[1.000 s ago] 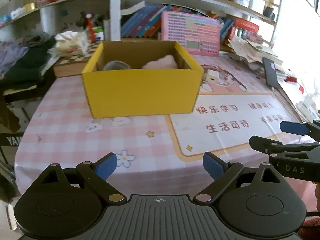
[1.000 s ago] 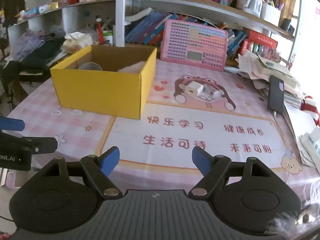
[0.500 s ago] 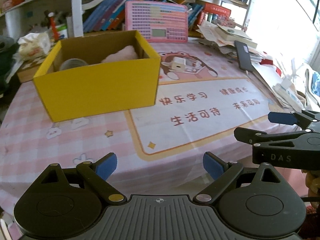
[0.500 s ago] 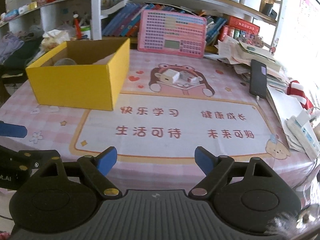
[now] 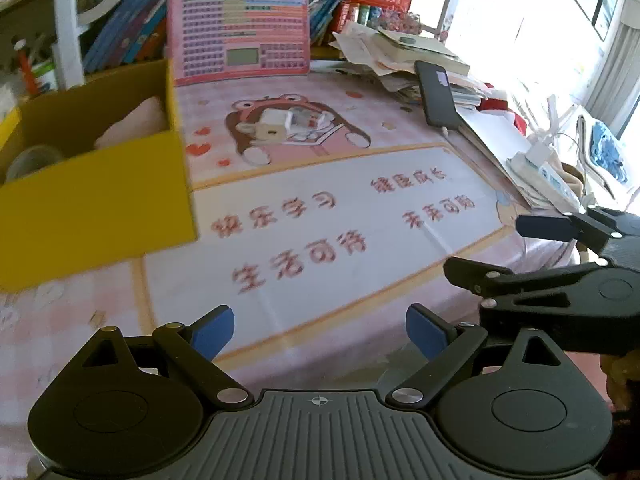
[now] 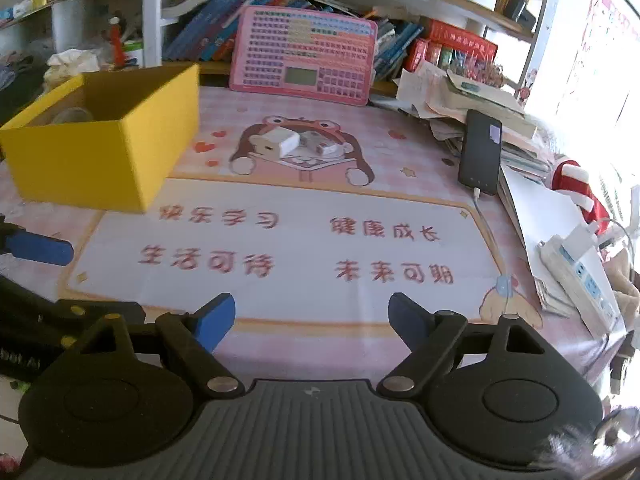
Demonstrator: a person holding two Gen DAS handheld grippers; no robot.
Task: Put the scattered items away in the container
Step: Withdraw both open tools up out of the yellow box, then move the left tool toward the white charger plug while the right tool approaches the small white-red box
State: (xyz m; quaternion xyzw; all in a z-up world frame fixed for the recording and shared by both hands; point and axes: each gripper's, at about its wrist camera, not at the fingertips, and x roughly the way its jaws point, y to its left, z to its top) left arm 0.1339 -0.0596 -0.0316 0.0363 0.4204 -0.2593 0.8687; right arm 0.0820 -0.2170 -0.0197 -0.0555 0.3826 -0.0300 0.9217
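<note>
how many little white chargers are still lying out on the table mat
2: a white charger and a smaller adapter, side by side on the cartoon bear print, right of the yellow box. Others may hide in the paper clutter.

My left gripper (image 5: 319, 331) hangs over the near edge of the pink tablecloth (image 5: 328, 240), blue pads spread wide with nothing between them. The yellow box (image 5: 96, 196) sits at far left; inside it I see a pale pink soft item (image 5: 136, 124) and what may be a roll of tape (image 5: 32, 160), though it's blurred. Two small white chargers (image 5: 288, 124) lie together on the bear print beyond. The right gripper (image 5: 492, 252) juts in from the right, parted.
</note>
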